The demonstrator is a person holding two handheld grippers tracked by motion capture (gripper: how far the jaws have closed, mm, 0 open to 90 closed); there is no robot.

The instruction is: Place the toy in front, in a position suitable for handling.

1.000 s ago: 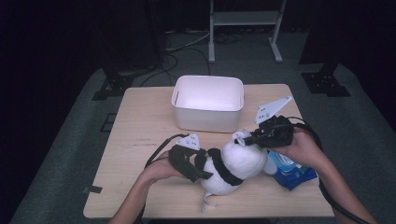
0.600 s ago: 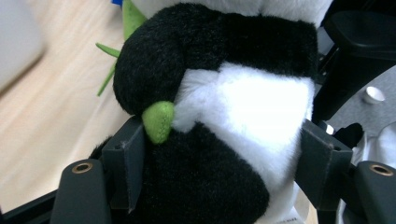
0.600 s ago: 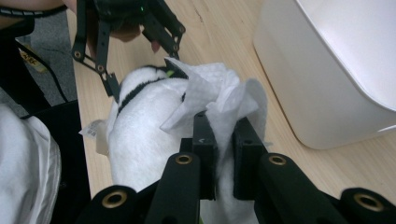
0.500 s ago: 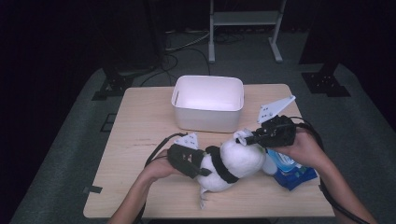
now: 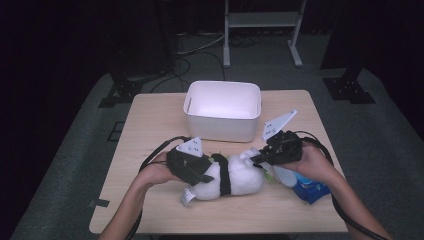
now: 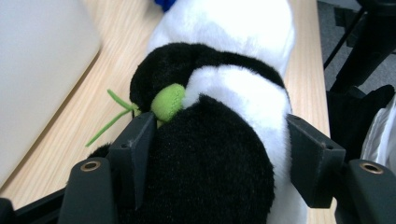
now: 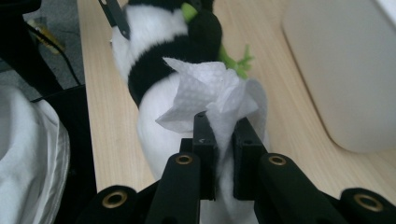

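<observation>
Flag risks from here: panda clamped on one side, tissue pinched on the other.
1. The right gripper pinches only a thin fold of the tissue; rubbing it on the plush could tear it or pull it free.
2. The left gripper, whose jaws have just been closing, squeezes the soft panda toy; plush may slip out.
3. The blue packet lies under the right hand; it could get shoved off the table.
</observation>
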